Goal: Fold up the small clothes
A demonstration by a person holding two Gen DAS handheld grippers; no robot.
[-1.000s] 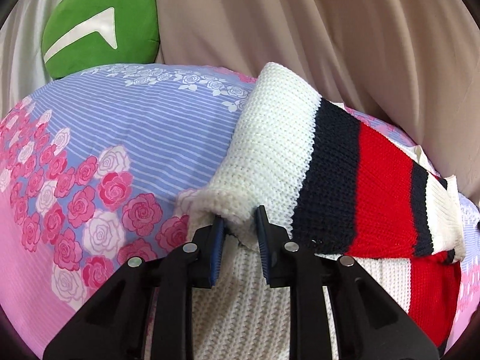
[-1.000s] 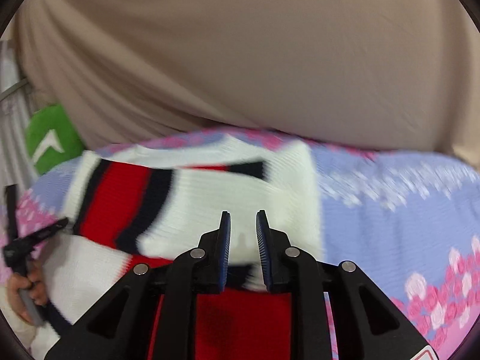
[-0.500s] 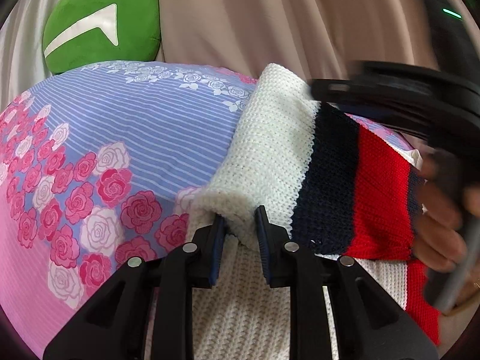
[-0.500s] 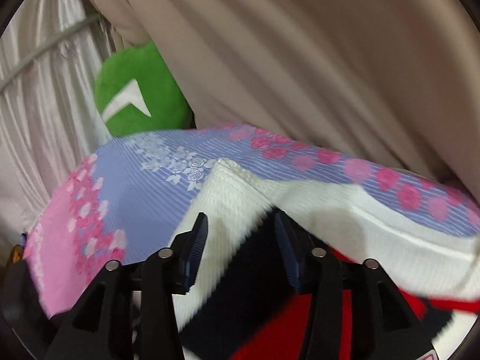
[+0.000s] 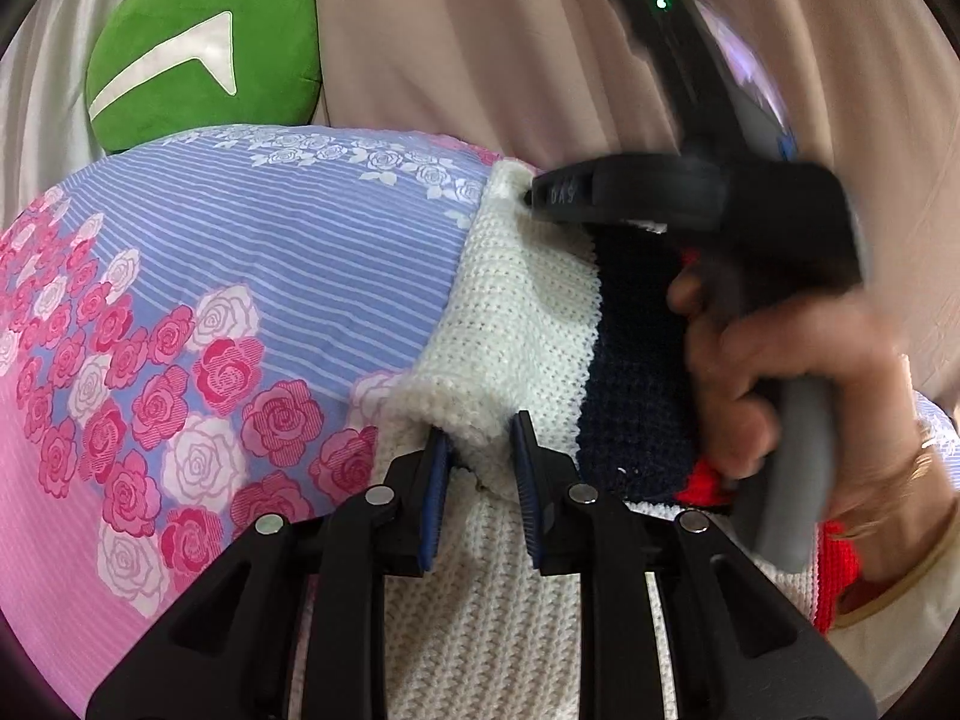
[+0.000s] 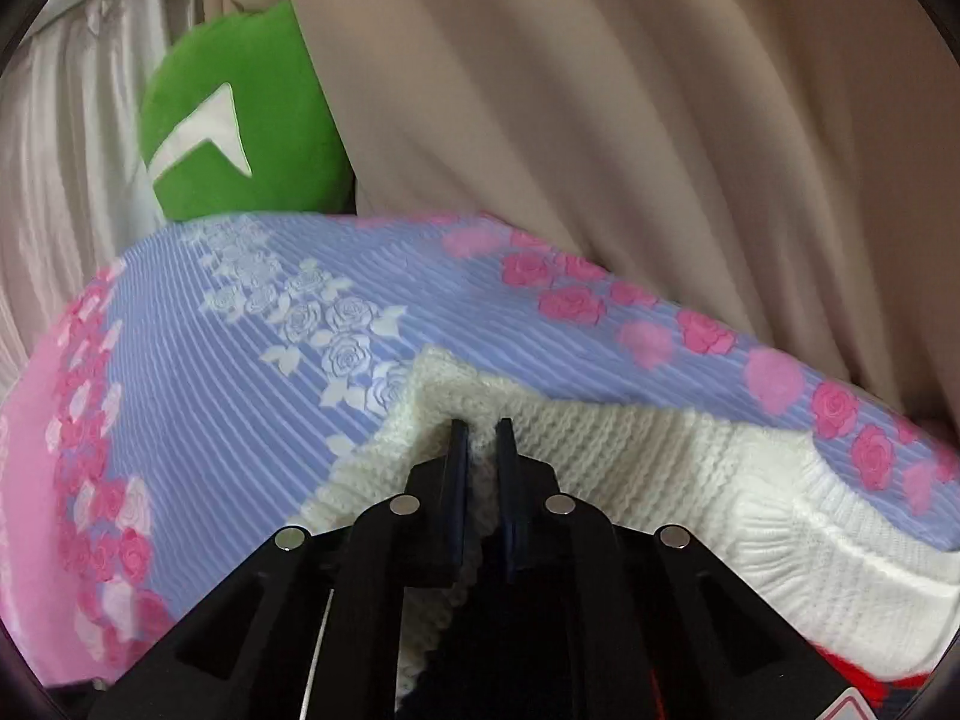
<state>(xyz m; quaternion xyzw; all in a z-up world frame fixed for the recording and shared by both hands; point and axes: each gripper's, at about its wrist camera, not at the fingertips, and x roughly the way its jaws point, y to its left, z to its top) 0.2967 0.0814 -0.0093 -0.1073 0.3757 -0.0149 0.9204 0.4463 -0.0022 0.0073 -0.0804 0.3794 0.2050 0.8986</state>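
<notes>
A small knitted sweater [image 5: 522, 312], white with navy and red stripes, lies partly folded on a floral bed sheet [image 5: 240, 252]. My left gripper [image 5: 480, 462] is shut on the near white folded edge of the sweater. My right gripper [image 6: 478, 438] is shut on the far white corner of the sweater [image 6: 630, 450]. The right gripper also shows in the left wrist view [image 5: 534, 195], held by a hand at the sweater's far edge.
A green cushion [image 5: 198, 54] sits at the back left, also in the right wrist view [image 6: 240, 126]. A beige curtain [image 5: 510, 30] hangs behind the bed. The blue and pink sheet spreads to the left of the sweater.
The right gripper swung over to the sweater's far white corner and closed on it. The left gripper stayed shut on the near folded edge.
</notes>
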